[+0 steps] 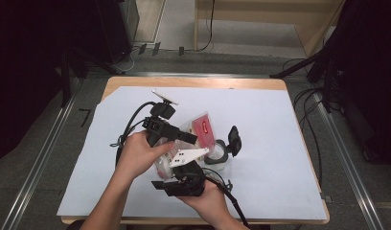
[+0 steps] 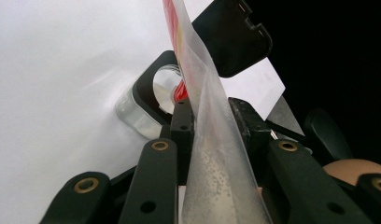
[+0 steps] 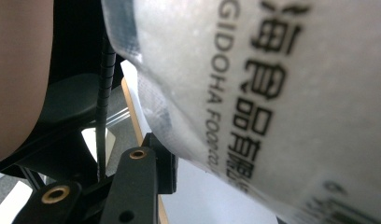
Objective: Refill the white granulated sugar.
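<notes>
1. Both tongs are clenched on 1 translucent pouch (image 1: 177,148) with a red label, which is held above the surface (image 1: 280,158) between the 2 hands: the right tongs (image 1: 181,178), nearest the person, are closed on its lower, powder-filled end, and the left tongs (image 1: 186,138) are closed on its upper edge, as is seen in the left gripper view (image 2: 212,154).
2. A tear or a slip could be caused by the 2 grips being pulled apart, since the film is thin and drawn tight between them.
3. Powder could be spilled onto the white sheet (image 1: 112,158) if the mouth is tipped before it is lined up.
4. Just beyond, a clear jar (image 1: 217,154) with its black hinged lid (image 1: 234,140) open is stood; it could be knocked over by a swing of the left tongs.
5. Whether the pouch is already cut open cannot be told.
</notes>
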`<action>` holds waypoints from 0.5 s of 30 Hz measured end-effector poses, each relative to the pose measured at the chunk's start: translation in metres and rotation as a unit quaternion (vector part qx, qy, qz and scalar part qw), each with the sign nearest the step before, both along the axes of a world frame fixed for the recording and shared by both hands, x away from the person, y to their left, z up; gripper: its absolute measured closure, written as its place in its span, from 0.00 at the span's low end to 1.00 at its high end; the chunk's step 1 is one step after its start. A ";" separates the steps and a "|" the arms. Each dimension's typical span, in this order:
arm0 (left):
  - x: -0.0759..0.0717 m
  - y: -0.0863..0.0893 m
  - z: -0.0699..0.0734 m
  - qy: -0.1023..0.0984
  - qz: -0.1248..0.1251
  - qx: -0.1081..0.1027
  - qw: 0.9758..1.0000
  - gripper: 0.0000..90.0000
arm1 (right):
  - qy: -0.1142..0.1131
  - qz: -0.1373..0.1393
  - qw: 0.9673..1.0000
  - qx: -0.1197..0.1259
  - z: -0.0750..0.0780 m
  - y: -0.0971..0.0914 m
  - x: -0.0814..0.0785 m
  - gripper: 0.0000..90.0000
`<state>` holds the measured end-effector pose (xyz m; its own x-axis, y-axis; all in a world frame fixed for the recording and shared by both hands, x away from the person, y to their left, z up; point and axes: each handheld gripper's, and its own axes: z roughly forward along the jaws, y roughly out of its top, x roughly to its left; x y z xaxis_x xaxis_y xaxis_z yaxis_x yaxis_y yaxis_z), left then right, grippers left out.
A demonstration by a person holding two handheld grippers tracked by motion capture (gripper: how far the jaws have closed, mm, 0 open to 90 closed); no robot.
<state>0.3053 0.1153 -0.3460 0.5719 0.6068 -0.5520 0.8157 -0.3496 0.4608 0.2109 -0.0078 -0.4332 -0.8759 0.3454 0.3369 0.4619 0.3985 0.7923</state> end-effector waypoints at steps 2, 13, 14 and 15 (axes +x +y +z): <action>0.000 0.000 0.000 -0.001 0.001 0.000 1.000 0.82 | 0.000 0.000 1.000 0.000 0.000 0.000 0.000 0.70; 0.000 0.000 0.000 -0.001 0.001 0.000 1.000 0.81 | 0.000 0.000 1.000 0.000 0.000 0.000 0.000 0.70; -0.001 0.000 0.001 -0.001 0.001 0.001 1.000 0.81 | 0.000 0.000 1.000 0.000 0.000 0.000 0.000 0.70; -0.001 -0.001 0.001 -0.001 0.001 0.001 1.000 0.81 | 0.000 0.000 1.000 0.000 0.000 0.000 0.000 0.70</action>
<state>0.3047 0.1147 -0.3453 0.5715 0.6091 -0.5499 0.8157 -0.3486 0.4617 0.2107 -0.0079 -0.4331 -0.8762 0.3446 0.3370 0.4615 0.3981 0.7928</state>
